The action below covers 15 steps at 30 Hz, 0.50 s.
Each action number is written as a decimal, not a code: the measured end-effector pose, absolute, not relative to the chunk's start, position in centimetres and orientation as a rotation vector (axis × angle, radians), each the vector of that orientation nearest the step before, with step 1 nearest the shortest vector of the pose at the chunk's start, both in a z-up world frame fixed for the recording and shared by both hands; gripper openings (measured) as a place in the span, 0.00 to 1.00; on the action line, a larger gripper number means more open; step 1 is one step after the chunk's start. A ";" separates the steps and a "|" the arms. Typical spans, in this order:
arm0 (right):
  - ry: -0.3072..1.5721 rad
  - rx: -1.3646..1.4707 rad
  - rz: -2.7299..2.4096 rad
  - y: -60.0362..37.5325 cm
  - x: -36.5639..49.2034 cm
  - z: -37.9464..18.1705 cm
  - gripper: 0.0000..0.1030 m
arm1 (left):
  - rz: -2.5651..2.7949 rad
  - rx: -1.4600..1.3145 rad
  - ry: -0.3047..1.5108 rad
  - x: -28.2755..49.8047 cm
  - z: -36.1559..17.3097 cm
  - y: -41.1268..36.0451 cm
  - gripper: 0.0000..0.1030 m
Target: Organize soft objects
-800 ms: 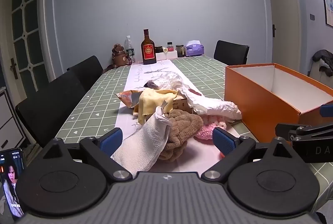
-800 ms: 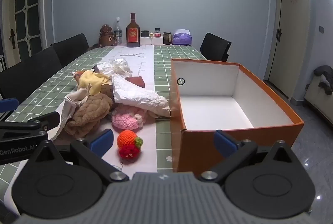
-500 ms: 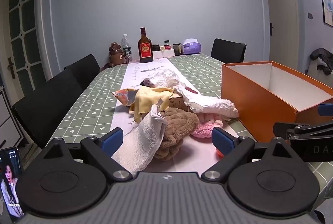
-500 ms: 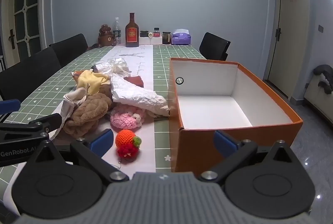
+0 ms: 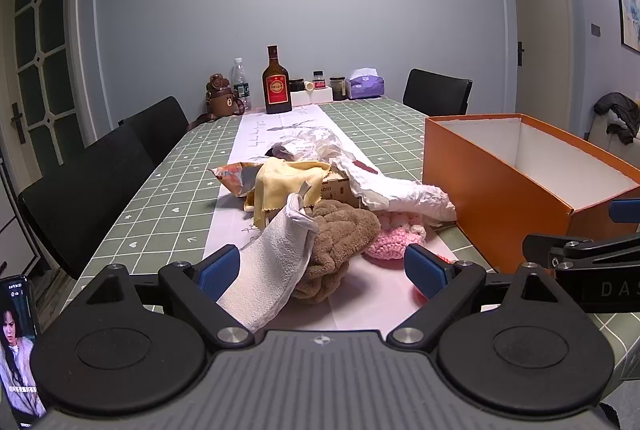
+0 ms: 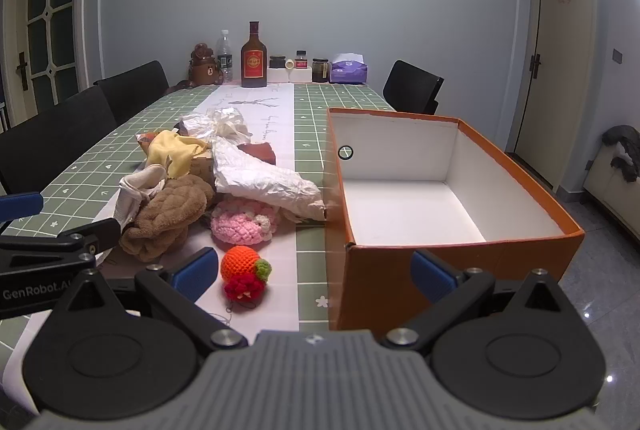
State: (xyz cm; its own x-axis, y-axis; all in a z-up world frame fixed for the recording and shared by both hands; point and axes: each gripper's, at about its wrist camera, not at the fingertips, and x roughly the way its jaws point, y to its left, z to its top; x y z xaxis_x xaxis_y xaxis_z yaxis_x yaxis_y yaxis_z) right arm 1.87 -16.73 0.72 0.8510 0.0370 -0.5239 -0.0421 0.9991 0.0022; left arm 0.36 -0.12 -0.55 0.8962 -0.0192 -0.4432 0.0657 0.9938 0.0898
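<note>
Left wrist view: left gripper [image 5: 322,270] has its fingers spread wide and released, hovering at the near end of the pile on the counter [image 5: 152,198]. A white towel [image 5: 272,270] drapes over a brown plush cloth [image 5: 340,234], pink crochet piece [image 5: 394,236] beside it.

Right wrist view: right gripper [image 6: 316,276] fingers also released, nothing gripped. Orange crochet fruit [image 6: 242,264] lies just ahead, the open orange box [image 6: 452,266] to its right.

The tablecloth [image 6: 100,166] is green with a white grid. The box [image 6: 460,270] is orange outside, white inside. A brown towel [image 6: 168,214], a pink crochet piece [image 6: 242,224], a yellow cloth [image 5: 288,186] and an orange-and-red knitted fruit [image 6: 242,268] lie beside it.
</note>
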 end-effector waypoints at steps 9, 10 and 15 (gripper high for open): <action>0.553 -0.010 0.038 -16.8 2.0 0.7 0.97 | -0.043 0.104 0.461 0.6 -0.7 -0.2 1.00; 0.553 -0.010 0.038 -16.8 2.0 0.7 0.97 | -0.043 0.104 0.461 0.6 -0.7 -0.2 1.00; 0.552 -0.012 0.035 -16.7 1.9 0.7 0.97 | -0.046 0.104 0.462 0.5 -0.7 -0.3 1.00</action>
State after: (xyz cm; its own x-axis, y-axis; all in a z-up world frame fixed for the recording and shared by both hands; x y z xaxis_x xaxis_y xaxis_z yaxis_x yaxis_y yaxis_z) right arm 1.92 -16.69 0.74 0.8510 0.0304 -0.5243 -0.0367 0.9993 -0.0016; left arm 0.47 -0.26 -0.68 0.8943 -0.0210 -0.4470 0.0683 0.9936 0.0900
